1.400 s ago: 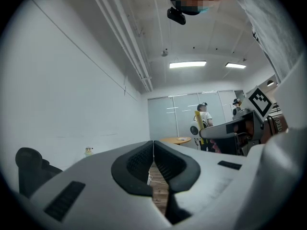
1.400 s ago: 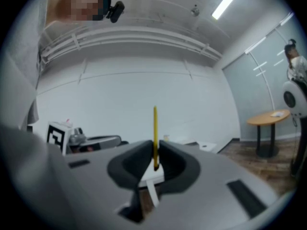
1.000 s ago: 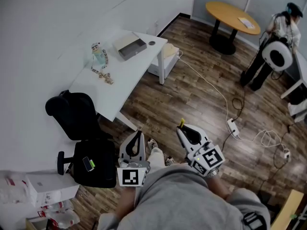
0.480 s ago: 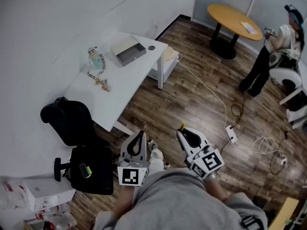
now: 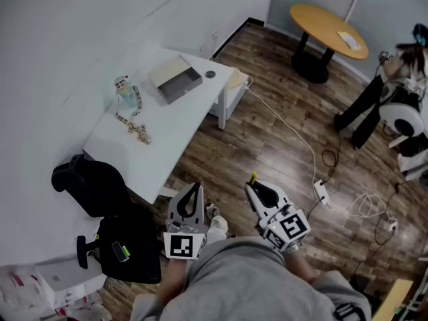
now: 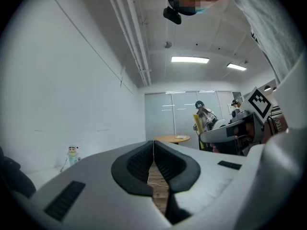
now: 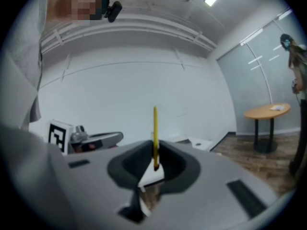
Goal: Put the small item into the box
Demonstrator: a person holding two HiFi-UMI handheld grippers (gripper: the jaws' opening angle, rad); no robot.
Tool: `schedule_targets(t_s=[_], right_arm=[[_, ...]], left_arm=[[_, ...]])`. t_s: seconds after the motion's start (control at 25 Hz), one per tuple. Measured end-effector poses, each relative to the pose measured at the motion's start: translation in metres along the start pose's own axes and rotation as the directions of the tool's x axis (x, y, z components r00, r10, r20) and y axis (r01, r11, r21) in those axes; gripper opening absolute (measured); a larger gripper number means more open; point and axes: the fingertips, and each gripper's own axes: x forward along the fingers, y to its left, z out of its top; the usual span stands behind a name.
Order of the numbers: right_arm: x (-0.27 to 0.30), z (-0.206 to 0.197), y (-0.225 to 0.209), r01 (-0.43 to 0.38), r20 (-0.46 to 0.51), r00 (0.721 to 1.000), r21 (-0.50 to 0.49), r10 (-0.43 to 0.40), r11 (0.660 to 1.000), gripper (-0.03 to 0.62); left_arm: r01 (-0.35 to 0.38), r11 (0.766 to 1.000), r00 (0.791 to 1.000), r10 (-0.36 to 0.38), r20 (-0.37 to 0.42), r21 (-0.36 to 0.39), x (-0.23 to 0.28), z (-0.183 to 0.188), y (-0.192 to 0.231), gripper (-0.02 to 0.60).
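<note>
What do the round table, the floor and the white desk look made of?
Round table: tan wood-look top, dark pedestal, maybe metal. Floor: dark planks with visible grain, wood or laminate. White desk: smooth matte white, likely laminate.

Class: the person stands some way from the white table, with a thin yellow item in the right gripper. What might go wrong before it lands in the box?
1. The right gripper pinches the yellow item only at its lower end. Most of it stands clear above the jaws, so it may tilt or slip out.
2. The box lies at the far end of the table, and a floor cable runs beside it: a possible trip.
</note>
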Motion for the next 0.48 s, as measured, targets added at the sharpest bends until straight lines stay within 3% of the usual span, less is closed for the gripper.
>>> schedule_targets(t_s=[0.48], right_arm=[[0.087,0.017,-0.028,0.038,0.0,0.999,0.011,-0.038,0.999,0.067]], left_arm=[[0.023,1.0,1.0,-0.023,0.008,-0.002,0.072,0.0,0.074,0.035]])
